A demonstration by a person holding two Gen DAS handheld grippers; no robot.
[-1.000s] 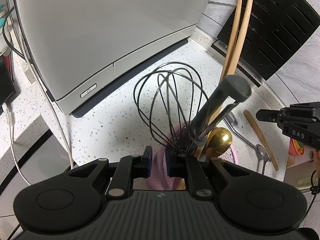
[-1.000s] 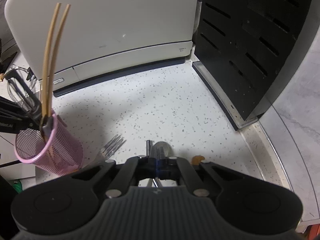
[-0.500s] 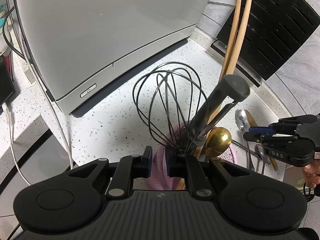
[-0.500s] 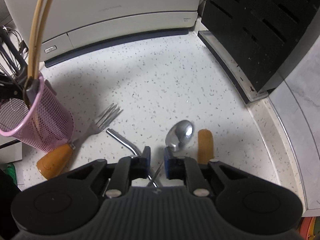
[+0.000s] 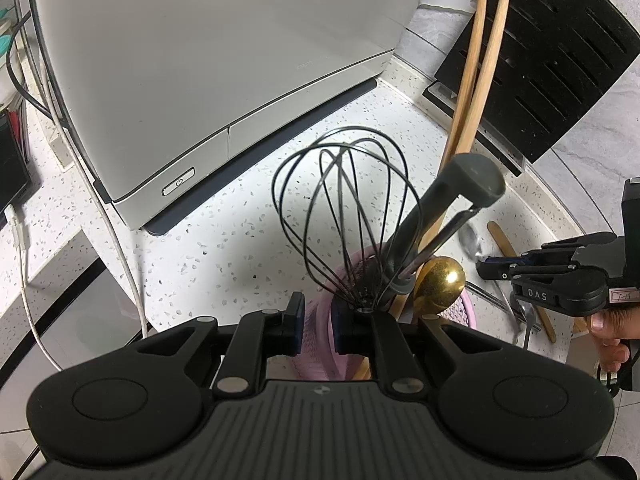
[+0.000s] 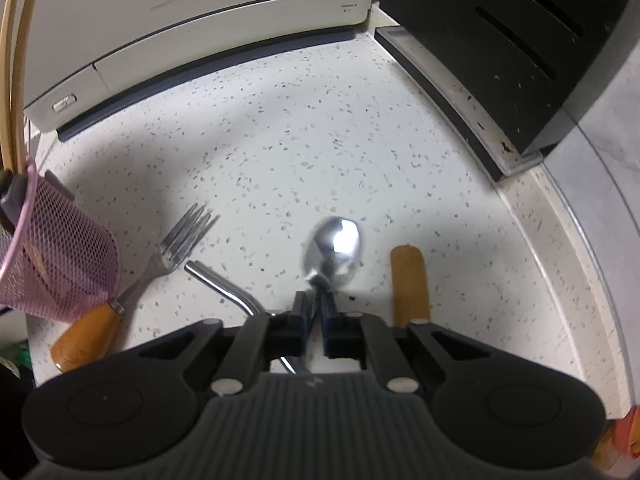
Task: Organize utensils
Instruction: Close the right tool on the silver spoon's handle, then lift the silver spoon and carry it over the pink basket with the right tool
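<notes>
Spoon (image 6: 334, 248) on the speckled counter (image 6: 280, 152) is thin, stiff, slick steel, so the right gripper (image 6: 316, 316), jaws just closed on its neck below the bowl, might let it swivel, while the left gripper (image 5: 318, 322) pinches the pink mesh holder's (image 5: 316, 344) rim.

We see a white speckled counter (image 6: 304, 152). On it lie a fork (image 6: 160, 264), a bent metal straw (image 6: 220, 284), a spoon (image 6: 334, 244) and a wooden handle (image 6: 410, 280); a pink mesh holder (image 6: 56, 268) stands beside the fork.
</notes>
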